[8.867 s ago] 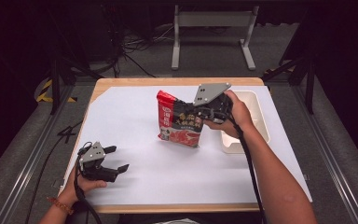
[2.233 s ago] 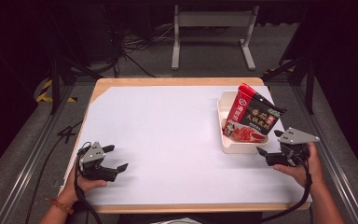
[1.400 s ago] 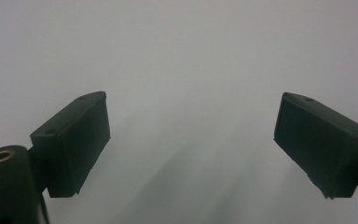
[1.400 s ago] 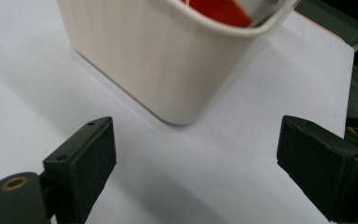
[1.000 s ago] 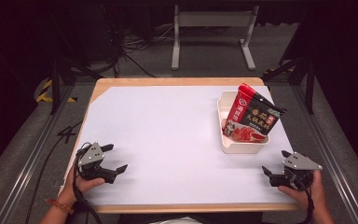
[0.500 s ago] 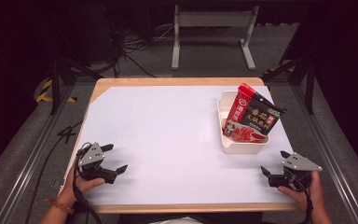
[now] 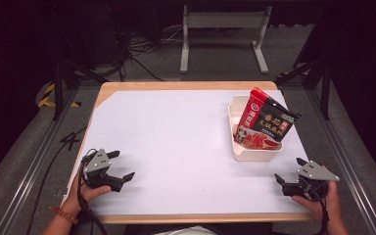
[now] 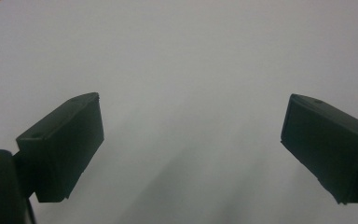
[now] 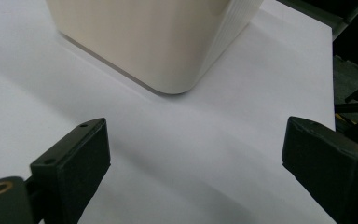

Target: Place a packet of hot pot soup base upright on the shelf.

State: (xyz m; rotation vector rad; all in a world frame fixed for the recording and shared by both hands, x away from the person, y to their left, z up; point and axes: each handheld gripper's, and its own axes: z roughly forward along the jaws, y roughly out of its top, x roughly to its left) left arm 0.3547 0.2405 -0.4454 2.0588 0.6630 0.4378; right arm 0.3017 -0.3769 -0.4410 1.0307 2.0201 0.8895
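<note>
Red snack bag (image 7: 263,122) (print illegible) in cream tray (image 7: 235,147), both hand-held grippers gaping, empty

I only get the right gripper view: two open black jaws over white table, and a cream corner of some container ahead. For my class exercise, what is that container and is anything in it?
Observer: It is a cream tray near the table's far right, and a red snack bag stands tilted in it, sticking out above the rim.
Operator: Is my gripper touching the tray?
Observer: No. The right gripper rests on the white table, apart from the tray, nearer the person.
Operator: And the other one?
Observer: The left gripper sits at the near left corner, jaws open, holding nothing.
</note>
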